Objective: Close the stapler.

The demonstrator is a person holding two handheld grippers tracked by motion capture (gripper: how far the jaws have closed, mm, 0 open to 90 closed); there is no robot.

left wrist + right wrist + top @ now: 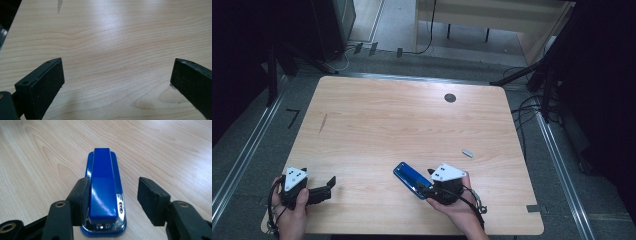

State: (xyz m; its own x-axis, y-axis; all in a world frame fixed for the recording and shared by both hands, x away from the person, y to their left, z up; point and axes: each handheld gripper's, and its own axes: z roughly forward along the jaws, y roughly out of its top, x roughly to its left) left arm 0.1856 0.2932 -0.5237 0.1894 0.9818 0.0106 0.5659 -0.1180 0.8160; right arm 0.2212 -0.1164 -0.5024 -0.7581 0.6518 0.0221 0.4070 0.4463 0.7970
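A glossy blue stapler (411,179) with a chrome base lies flat on the wooden table (402,120) near its front edge. My right gripper (426,184) is open around its rear end. In the right gripper view, the stapler (103,187) runs away from me between the jaws of my right gripper (115,186). One pad rests against its side, while the other stands clear with a gap. My left gripper (328,189) sits at the front left corner. In its own view my left gripper (117,75) is wide open over bare wood.
A small grey block (467,153) lies to the right of the middle. A dark round grommet (450,97) is set in the table near the far edge. A short dark mark (322,123) shows at the left. Cables and stands surround the table on the floor.
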